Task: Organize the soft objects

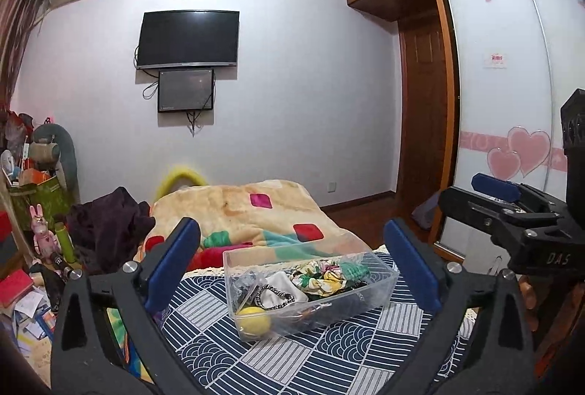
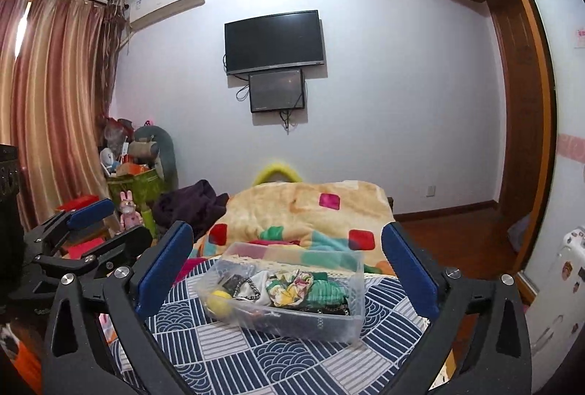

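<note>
— While both my grippers hung wide apart and held nothing, where was the stuff?

— In the clear bin on the patterned cloth, near me. I judged the floral scrunchie light and squashy, best pinched at its bunched middle; the yellow ball might roll. My right gripper read "DAS" seen from my left gripper.

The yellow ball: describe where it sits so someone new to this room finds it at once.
On the navy-and-white patterned cloth at the near end of the bed stands a clear plastic bin. The yellow ball lies in its near left corner, beside a white pouch. It is the only round, plain yellow thing among the fabric scrunchies.
</note>
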Tool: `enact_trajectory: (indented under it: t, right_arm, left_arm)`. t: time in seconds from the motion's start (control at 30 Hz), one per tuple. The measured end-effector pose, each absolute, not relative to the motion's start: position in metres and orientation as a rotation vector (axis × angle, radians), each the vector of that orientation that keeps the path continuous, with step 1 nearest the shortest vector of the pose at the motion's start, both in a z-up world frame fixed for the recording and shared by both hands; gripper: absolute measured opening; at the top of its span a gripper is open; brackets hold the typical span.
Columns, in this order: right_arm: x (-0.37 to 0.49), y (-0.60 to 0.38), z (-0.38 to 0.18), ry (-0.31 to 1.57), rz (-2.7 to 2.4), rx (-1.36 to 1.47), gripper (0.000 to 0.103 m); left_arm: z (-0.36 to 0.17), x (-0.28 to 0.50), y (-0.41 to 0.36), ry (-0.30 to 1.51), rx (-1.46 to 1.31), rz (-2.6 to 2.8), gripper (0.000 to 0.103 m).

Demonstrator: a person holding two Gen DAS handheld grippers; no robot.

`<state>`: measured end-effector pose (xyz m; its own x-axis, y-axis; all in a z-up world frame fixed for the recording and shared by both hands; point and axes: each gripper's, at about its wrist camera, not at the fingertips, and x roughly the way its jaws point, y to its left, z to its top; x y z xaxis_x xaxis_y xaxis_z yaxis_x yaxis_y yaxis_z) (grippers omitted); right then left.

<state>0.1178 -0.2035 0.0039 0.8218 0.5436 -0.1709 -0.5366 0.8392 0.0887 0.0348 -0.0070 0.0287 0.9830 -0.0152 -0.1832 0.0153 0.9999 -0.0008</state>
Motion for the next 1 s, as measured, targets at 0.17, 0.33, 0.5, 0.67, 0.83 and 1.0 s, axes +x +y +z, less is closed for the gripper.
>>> enact_trajectory:
  t: [0.17,0.33,0.5,0.67,0.83,1.0]
  right_arm:
    - [0.1161,-0.2046,0.0029,0.196,0.571,0.039,0.103]
    - [0.1135,-0.2052,0.0017,0.193,0.567,0.034,0.103]
    - [0.1114,-0.2051,0.0029,0.19,0.565,0.03,0.103]
    - [0.1106,-0.2055,0.0041,0.185,0.563,0.027,0.103]
    - [0.1105,-0.2061,0.0046,0.184,0.563,0.029,0.103]
    - [0.111,-0.2057,0.0035,0.185,0.564,0.028,0.103]
  left_arm:
    - [0.0287,0.0338,-0.0071,0.184,-0.002,-0.021,0.102]
    - [0.0295,0.0338,-0.0069,0.189,-0.008,-0.029,0.102]
    - [0.029,0.036,-0.0053,0.197,-0.016,-0.033,0.102]
    - [0.0294,0.0362,-0.0033,0.2,-0.022,-0.037,0.102]
    - [0.0291,0.0369,-0.0028,0.2,-0.024,-0.037,0.102]
    - [0.0281,0.0375,-0.002,0.204,-0.026,-0.038,0.102]
